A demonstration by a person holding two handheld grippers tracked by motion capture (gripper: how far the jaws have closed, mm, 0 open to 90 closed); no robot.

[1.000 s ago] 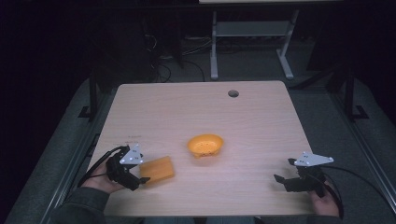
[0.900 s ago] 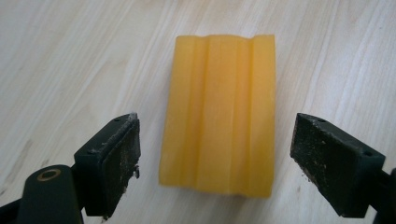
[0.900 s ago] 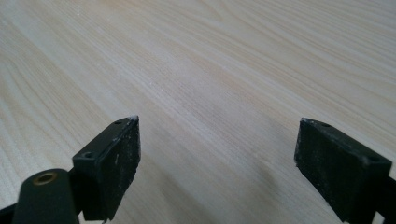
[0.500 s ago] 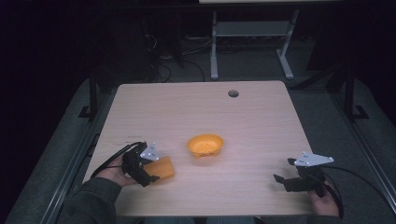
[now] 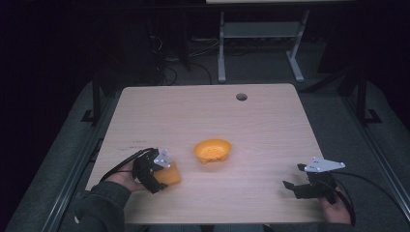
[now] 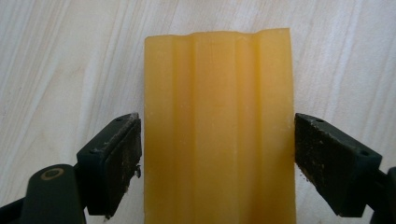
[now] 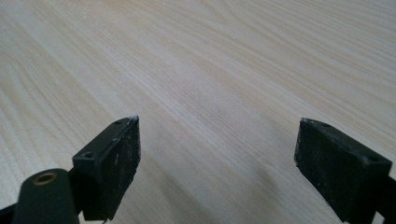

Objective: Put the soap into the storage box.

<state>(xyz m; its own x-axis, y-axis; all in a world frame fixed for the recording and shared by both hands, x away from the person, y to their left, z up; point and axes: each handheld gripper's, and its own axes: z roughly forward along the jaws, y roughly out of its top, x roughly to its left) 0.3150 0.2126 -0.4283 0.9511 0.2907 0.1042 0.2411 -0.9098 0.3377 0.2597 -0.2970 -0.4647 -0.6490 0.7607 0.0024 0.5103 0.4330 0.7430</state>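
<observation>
Left gripper (image 5: 157, 175) straddles the ridged yellow-orange rubbery block (image 6: 219, 130) at table's 7 o'clock; jaws spread, pads beside it, not clamped. Grasp step judged in hand; next: close squarely. Right gripper (image 5: 302, 186) idles agape at 5 o'clock. No readable markings.

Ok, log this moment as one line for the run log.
left hand-held gripper: open, jaws astride orange ridged block on table | right hand-held gripper: open, nothing between jaws | orange bowl: untouched, mid-table
</observation>
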